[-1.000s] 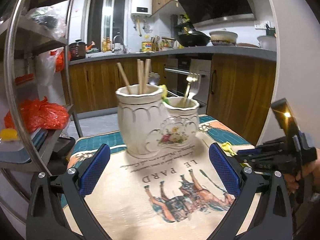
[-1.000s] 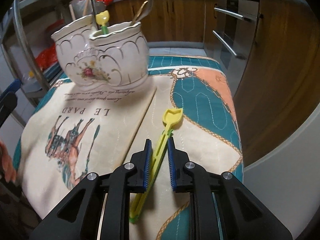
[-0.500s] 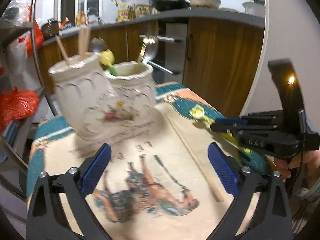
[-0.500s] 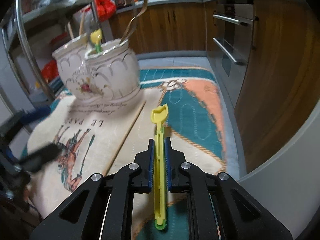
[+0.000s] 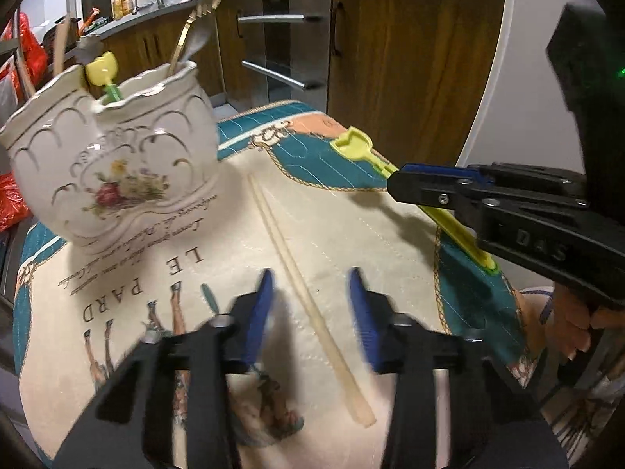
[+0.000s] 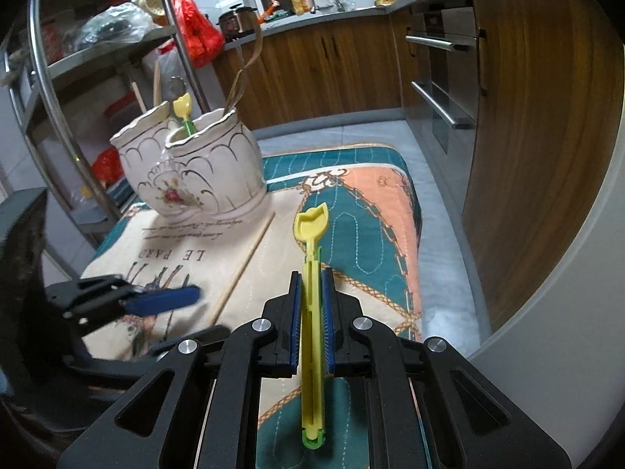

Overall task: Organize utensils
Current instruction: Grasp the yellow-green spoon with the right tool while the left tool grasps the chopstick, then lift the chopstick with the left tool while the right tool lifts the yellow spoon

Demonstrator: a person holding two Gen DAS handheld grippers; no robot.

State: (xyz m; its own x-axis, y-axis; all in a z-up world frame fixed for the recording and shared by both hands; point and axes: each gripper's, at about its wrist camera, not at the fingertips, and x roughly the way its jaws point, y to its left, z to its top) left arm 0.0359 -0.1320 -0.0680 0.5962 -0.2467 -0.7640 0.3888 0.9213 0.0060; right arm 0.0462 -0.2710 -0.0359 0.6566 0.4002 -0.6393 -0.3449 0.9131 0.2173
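Observation:
A pale chopstick (image 5: pixel 308 305) lies on the printed cloth (image 5: pixel 351 226). My left gripper (image 5: pixel 310 273) hangs over it with the stick between its blue pads; the jaws are closing and the pads stand clear of the stick. My right gripper (image 6: pixel 311 277) is shut on a yellow shovel-shaped utensil (image 6: pixel 311 234), held above the cloth and also seen as the yellow utensil (image 5: pixel 353 146) in the left wrist view. The white two-cup ceramic holder (image 5: pixel 117 164) stands at the back left, with another yellow utensil, metal cutlery and chopsticks in it. One left pad (image 6: pixel 164 299) shows in the right wrist view.
A metal shelf rack (image 6: pixel 50 78) with bags stands behind the holder (image 6: pixel 203 172). Wooden cabinets (image 6: pixel 527 117) and oven handles (image 6: pixel 433 105) run along the right, past the table's edge. A person's hand (image 5: pixel 570 312) holds the right gripper's grip.
My left gripper has come down and swung right over the chopstick, its jaws narrowing from wide open. My right gripper has shut on the yellow utensil and lifted it off the cloth.

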